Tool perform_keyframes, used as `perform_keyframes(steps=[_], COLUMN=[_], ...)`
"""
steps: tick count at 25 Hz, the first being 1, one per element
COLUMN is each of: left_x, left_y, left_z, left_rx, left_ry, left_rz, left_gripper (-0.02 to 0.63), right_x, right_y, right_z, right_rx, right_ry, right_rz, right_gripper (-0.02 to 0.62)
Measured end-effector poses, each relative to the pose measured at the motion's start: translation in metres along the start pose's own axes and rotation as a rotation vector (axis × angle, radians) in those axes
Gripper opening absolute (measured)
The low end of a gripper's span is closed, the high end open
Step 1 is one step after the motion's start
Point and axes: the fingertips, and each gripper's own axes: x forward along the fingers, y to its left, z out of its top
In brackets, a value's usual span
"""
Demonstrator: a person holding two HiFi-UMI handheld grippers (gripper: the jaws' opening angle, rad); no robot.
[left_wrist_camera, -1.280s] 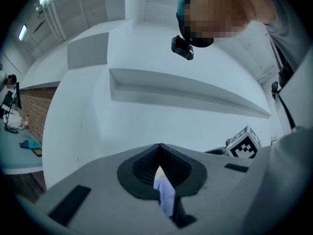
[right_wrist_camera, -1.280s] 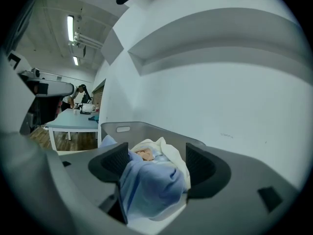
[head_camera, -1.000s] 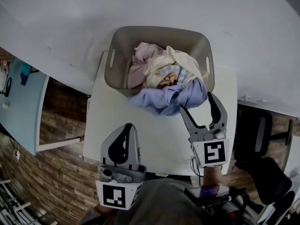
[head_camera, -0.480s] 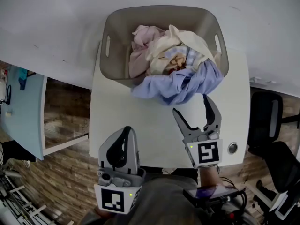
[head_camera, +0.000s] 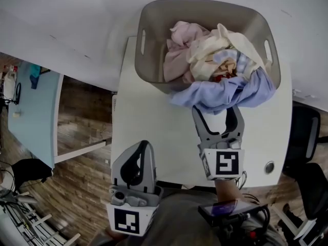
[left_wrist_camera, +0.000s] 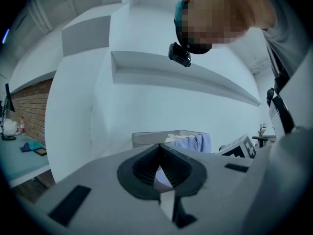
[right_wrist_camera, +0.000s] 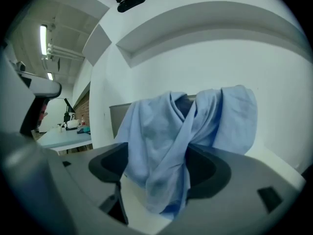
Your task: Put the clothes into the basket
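Observation:
A grey basket [head_camera: 148, 60] stands at the far end of the white table [head_camera: 154, 132], heaped with pink [head_camera: 179, 47] and cream [head_camera: 212, 53] clothes. A light blue garment [head_camera: 225, 92] spills over its near rim onto the table. My right gripper [head_camera: 218, 114] is open, its jaws either side of the blue garment's [right_wrist_camera: 168, 141] hanging fold, and the cloth drapes loosely between them. My left gripper [head_camera: 142, 147] is shut and empty near the table's front edge, well short of the basket [left_wrist_camera: 149, 138].
A pale blue side table [head_camera: 31, 111] with small items stands to the left across a strip of wood floor [head_camera: 82, 117]. A black chair [head_camera: 302, 137] sits to the right. A small round fitting [head_camera: 269, 166] sits in the table's near right corner.
My right gripper has moved forward to the basket's near rim, and the hanging blue cloth now lies between its jaws. The left gripper has stayed where it was.

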Motion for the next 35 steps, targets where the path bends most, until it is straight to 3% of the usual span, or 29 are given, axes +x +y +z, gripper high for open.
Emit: perform_keyframes(steps=[1, 3, 4, 12, 24, 32, 35], left_x=[-0.002, -0.006, -0.007, -0.003, 0.032, 0.075, 0.085], left_y=[0.004, 0.011, 0.014, 0.01, -0.013, -0.014, -0.014], left_z=[0.0, 0.0, 0.002, 0.034, 0.1, 0.102, 0.096], left_rx=[-0.001, -0.007, -0.012, -0.061, -0.104, -0.103, -0.099], left_ry=[0.0, -0.005, -0.012, -0.112, -0.236, -0.225, -0.197], left_rz=[0.007, 0.019, 0.024, 0.001, -0.049, -0.052, -0.048], left_gripper=[0.008, 0.008, 0.008, 0.008, 0.008, 0.008, 0.008], right_x=[0.0, -0.001, -0.002, -0.021, -0.007, 0.03, 0.042], right_y=[-0.003, -0.01, -0.011, -0.001, -0.056, -0.108, -0.125], right_z=[0.004, 0.012, 0.017, 0.087, 0.223, 0.236, 0.217], right_rx=[-0.002, -0.02, -0.028, -0.127, -0.323, -0.358, -0.381], right_ry=[-0.013, -0.032, -0.039, -0.09, -0.157, -0.158, -0.07], right_rz=[-0.029, -0.075, -0.08, 0.003, 0.026, -0.034, -0.026], right_gripper=[0.343, 0.113, 0.04, 0.026, 0.028, 0.028, 0.029])
